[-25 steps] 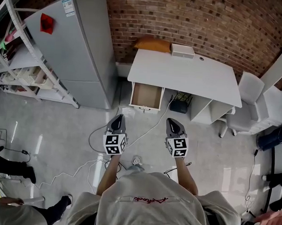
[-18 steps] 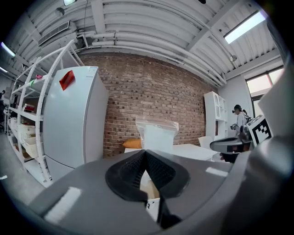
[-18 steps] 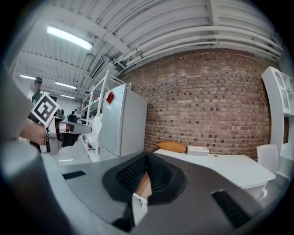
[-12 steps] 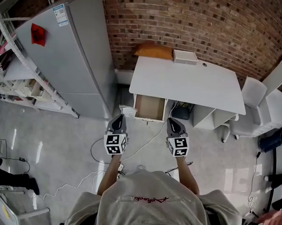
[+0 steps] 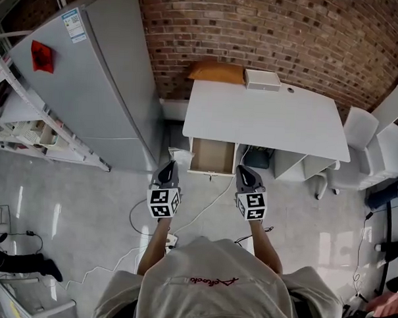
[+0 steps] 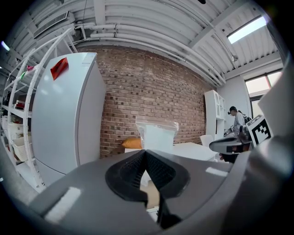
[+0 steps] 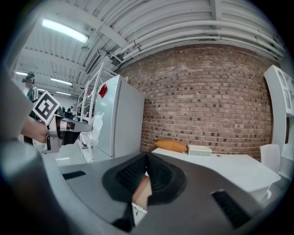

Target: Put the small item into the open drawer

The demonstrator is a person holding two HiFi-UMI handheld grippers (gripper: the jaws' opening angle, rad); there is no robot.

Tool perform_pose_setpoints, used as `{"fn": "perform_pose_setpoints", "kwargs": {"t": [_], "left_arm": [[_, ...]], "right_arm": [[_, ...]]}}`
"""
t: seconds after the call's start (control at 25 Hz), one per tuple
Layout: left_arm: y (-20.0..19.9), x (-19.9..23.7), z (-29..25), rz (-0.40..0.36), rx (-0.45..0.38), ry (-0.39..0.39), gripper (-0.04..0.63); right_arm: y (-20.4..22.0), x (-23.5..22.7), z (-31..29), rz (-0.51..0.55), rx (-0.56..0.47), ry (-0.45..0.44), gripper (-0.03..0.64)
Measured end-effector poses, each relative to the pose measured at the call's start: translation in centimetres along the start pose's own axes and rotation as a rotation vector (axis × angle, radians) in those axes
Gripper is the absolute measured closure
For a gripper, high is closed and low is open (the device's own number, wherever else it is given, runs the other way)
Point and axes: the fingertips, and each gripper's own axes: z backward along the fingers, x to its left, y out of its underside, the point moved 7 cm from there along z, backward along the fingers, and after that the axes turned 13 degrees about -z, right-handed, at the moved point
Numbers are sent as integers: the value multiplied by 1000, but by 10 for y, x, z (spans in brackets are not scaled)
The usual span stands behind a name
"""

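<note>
My left gripper [image 5: 167,169] is shut on a small clear plastic bag [image 6: 156,132], which sticks up above the closed jaws [image 6: 145,154]; in the head view the bag [image 5: 176,155] shows white at the gripper's tip. My right gripper [image 5: 244,172] is level with it and shut, nothing between its fingers [image 7: 147,156]. The open drawer [image 5: 212,155] hangs out from under the white desk [image 5: 266,118], just ahead of and between both grippers, its wooden bottom bare. From the right gripper view the bag [image 7: 94,130] hangs off the left gripper.
A grey fridge [image 5: 90,84] stands left of the desk, with white shelving [image 5: 29,131] beyond it. An orange cushion [image 5: 216,71] and a white box [image 5: 262,79] lie at the desk's back by the brick wall. A white chair [image 5: 352,139] stands right. Cables [image 5: 204,198] trail on the floor.
The desk and drawer have drawn closer to both grippers as the person walked forward. Both grippers stay side by side and shut, the bag still in the left one.
</note>
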Motion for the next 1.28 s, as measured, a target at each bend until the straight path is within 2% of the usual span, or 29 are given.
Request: {"fn": "perform_pose_setpoints", "kwargs": {"t": [0.4,0.76,1.04,1.28], "left_arm": [[6,-4,-28,-2,14,36,588],[8,-21,-61,0,39,53,588],[-5,-39,-107,4,60,24,588],[-18,-50,-140,7,92,-42,588]], "right_arm": [[12,-17,-8,-17,18,34,604],[15,-51,-18,-39,27,49,606],[3,-99,-44,-46,42,18,604],[-9,-142,-76,-49,69,-47,604]]}}
